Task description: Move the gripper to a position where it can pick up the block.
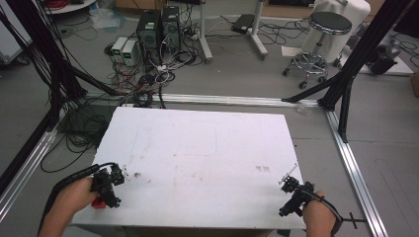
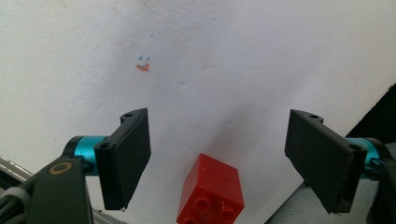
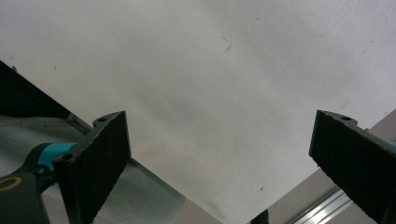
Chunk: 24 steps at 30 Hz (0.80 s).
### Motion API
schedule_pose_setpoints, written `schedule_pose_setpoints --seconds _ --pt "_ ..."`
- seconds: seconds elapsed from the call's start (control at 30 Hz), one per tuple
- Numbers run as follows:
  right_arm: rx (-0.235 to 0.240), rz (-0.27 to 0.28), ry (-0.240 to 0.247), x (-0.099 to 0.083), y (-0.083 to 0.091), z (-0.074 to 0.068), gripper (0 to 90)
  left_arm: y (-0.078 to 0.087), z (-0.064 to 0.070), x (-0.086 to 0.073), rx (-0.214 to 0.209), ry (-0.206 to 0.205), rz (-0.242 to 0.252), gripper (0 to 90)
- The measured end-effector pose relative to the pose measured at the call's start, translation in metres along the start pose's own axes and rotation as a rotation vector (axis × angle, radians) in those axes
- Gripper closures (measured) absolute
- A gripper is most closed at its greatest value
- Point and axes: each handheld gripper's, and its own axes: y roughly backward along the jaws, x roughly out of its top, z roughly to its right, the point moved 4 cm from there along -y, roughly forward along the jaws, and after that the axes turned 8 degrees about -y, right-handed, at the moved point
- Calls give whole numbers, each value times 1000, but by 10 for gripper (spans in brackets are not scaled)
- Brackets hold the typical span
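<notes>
1. Both hands sit at the near edge of the white table (image 1: 197, 148): the left hand (image 1: 74, 197) holds the left gripper (image 1: 109, 183) at the near left corner, and the right hand (image 1: 318, 217) holds the right gripper (image 1: 295, 193) at the near right corner.
2. Left gripper's jaws are spread wide, holding nothing; in the left gripper view a red toy brick (image 2: 211, 191) with round studs lies on the table between them, clear of both pads.
3. From the high view, the same red brick (image 1: 99, 203) peeks out just beside the left gripper, near the table edge.
4. Right gripper's jaws are also spread wide, over bare white table (image 3: 210, 93) near its corner.
5. Small orange and blue marks (image 2: 144, 65) speckle the table farther along; no readable writing shows anywhere.
6. Beyond the table stand two computer towers (image 1: 158, 27) amid tangled cables, and a black round stool (image 1: 321, 34) on wheels.
</notes>
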Motion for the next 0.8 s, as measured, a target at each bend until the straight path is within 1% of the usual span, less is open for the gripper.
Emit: schedule_pose_setpoints --seconds 0.23,0.57,0.7,0.73,0.8 --pt "2 -2 7 1 0 -1 46 2 0 -1 3 6 8 229" --pt "9 -5 6 0 -1 -1 46 0 2 0 5 -21 2 229" --pt "13 -1 7 0 0 -1 46 1 2 0 8 -21 5 229" --pt "12 -1 5 1 0 -1 46 0 3 0 7 -15 9 229" --pt "13 0 7 1 0 -1 46 1 3 0 10 -21 9 228"
